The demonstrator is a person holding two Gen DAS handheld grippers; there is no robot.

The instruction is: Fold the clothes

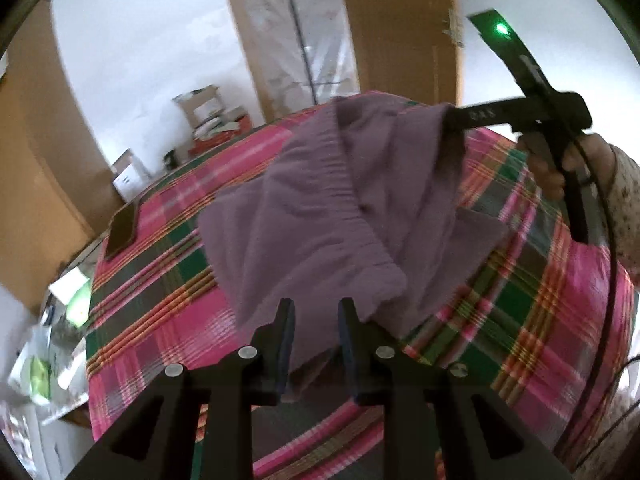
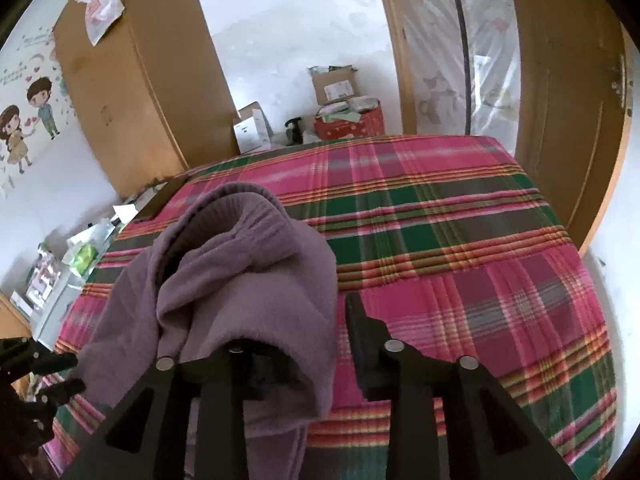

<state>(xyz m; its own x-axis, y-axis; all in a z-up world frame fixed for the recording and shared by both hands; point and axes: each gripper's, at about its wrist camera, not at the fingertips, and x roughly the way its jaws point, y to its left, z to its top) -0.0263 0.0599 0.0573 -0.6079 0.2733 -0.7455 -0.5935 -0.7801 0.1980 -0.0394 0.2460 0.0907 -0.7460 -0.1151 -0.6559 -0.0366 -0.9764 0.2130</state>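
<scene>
A purple fleece garment [image 1: 320, 208] with an elastic waistband lies bunched on the plaid bedspread [image 1: 160, 300]. My left gripper [image 1: 316, 312] stands open at the garment's near edge, and cloth shows in the gap between its fingers without being pressed. In the right wrist view the garment [image 2: 240, 280] drapes over the left finger of my right gripper [image 2: 316, 312] and hides it. The right finger [image 2: 358, 320] is bare, with a wide gap beside it. From the left view, the right gripper [image 1: 460, 118] reaches into the garment's raised far fold. The left gripper [image 2: 74, 372] shows at the lower left.
A dark flat phone [image 1: 122, 228] lies at the bed's left edge. Cardboard boxes [image 2: 336, 84] and a red box [image 2: 348, 124] stand beyond the far side. A cluttered side table [image 2: 80, 256] is on the left and a wooden door [image 2: 568, 120] on the right. A hand [image 1: 548, 172] holds the right gripper.
</scene>
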